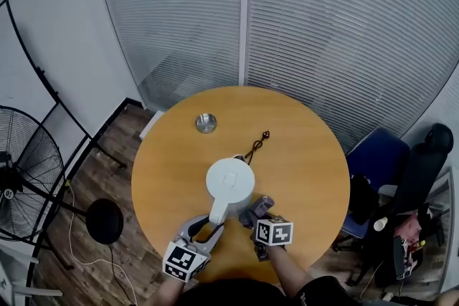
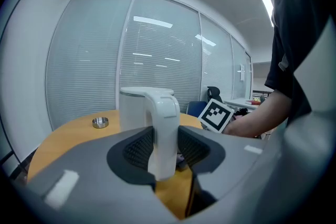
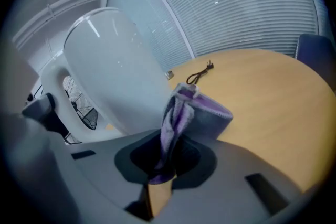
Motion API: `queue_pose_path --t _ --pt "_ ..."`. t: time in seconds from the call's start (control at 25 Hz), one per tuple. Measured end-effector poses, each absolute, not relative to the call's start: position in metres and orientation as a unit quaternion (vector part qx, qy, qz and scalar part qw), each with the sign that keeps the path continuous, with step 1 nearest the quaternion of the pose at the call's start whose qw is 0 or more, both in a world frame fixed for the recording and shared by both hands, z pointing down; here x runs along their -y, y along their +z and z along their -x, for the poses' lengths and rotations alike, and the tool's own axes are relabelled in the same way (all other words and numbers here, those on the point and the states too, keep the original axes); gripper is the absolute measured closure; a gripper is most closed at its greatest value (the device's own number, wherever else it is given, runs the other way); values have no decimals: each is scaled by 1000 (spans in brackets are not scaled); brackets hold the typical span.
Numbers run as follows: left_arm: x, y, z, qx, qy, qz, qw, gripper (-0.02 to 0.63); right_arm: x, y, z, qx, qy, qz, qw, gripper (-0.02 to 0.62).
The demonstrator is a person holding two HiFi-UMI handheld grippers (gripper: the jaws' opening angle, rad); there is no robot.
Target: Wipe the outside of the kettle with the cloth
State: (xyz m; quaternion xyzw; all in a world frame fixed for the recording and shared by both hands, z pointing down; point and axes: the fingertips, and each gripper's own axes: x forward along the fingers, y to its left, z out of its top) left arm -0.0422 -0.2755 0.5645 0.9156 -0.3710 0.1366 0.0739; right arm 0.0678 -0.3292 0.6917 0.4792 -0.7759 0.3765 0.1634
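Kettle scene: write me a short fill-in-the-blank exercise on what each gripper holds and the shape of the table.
1. The left gripper is shut on the white kettle's ____.
2. The right gripper holds a purple ____.
3. The wooden table is ____ in shape.
Missing: handle; cloth; round.

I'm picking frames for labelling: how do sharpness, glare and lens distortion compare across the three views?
Head view: sharp and evenly lit, though the glass wall bows from the wide lens. Left gripper view: kettle handle crisp, bright reflections on the glass wall, dark corners. Right gripper view: softest, kettle and cloth blurred, scene tilted, pale light streaks on the kettle.
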Motion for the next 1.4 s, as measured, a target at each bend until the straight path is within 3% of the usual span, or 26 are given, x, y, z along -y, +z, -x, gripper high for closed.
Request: queue_pose_path --t 0.2,0.48,0.6,0.88,1.4 --pt "275 564 45 372 135 -915 77 452 342 630 -105 780 296 -539 115 554" --pt "276 561 44 377 131 -913 80 452 378 484 -135 811 184 -539 -132 554" --pt "276 561 43 381 131 -911 83 453 382 462 -121 835 177 -489 -178 554" --pt "276 559 43 391 127 -907 87 453 388 516 -107 839 240 -463 -154 554" --pt "276 563 44 406 130 -900 89 453 373 695 -97 783 354 -509 57 554"
